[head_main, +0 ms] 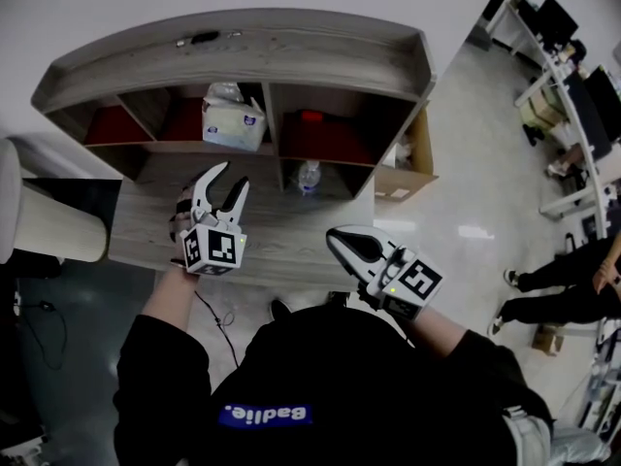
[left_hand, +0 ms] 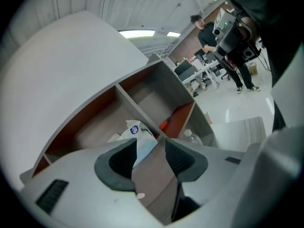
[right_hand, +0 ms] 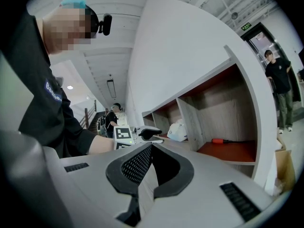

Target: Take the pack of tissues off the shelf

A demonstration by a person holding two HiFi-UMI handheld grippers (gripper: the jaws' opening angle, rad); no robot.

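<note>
Facing tissue pack [head_main: 233, 116] in upper-centre shelf [head_main: 243, 45] compartment: left gripper [head_main: 231, 177] jaws spread, empty; right gripper [head_main: 338, 237] jaws pressed together. Pack likely light, soft, squashy; pinch across middle.

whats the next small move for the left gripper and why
Probably ease the left gripper forward into the shelf until its fingers straddle the pack of tissues. The fingers stand apart and grip nothing, and the pack sits ahead of them in its compartment, untouched.

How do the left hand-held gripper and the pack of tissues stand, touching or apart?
Apart: the head view shows bare shelf board between the left hand-held gripper and the pack of tissues.
</note>
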